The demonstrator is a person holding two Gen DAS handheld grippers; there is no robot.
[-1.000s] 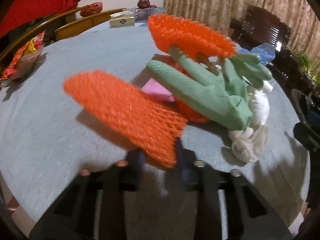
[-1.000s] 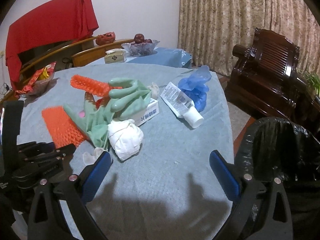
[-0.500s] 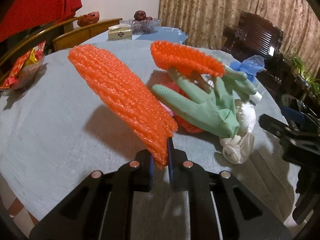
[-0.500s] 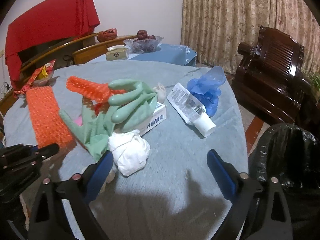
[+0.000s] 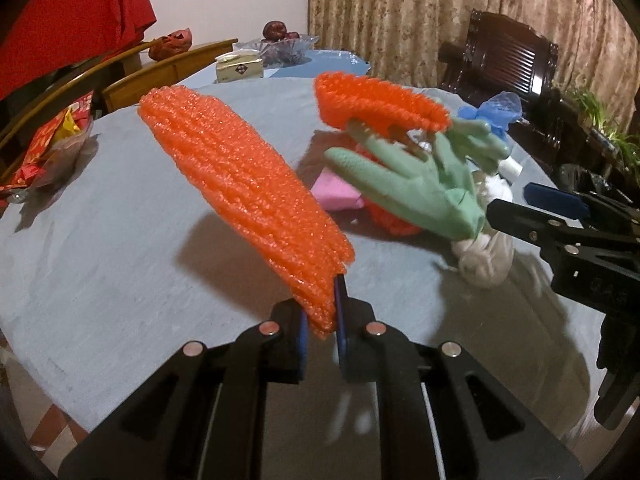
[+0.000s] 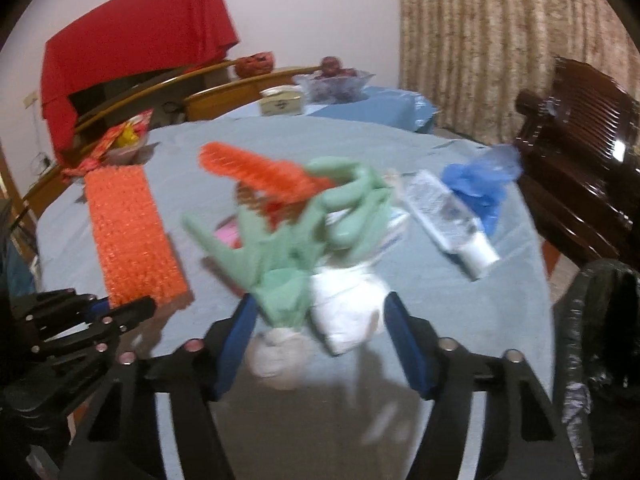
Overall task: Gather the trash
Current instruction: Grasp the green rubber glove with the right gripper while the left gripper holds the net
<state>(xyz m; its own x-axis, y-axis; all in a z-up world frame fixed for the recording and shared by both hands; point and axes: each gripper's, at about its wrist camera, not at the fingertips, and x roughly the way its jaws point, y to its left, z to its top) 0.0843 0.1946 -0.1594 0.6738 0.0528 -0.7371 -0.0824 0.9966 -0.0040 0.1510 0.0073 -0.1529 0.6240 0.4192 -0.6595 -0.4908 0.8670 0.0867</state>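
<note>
My left gripper (image 5: 320,320) is shut on one end of an orange foam net (image 5: 248,184), which stands up off the round grey table (image 5: 120,264). A pile lies beyond it: a second orange net (image 5: 376,100), green rubber gloves (image 5: 420,188) and a white crumpled wad (image 5: 488,256). My right gripper (image 6: 320,320) has its jaws closing around a green glove's cuff (image 6: 284,300) and the white wad (image 6: 348,312). Both lie between the blue pads, and I see no firm press on them. The right wrist view is blurred.
A white tube (image 6: 448,216) and a blue plastic bag (image 6: 476,180) lie to the right of the pile. A black bin bag (image 6: 600,340) gapes off the table's right edge. Snack packets (image 5: 44,148) sit far left. A tissue box (image 5: 239,66) and wooden chairs stand behind.
The left gripper shut on the orange net and raised it off the table. The right gripper moved forward over the glove cuff and white wad, and its jaws narrowed.
</note>
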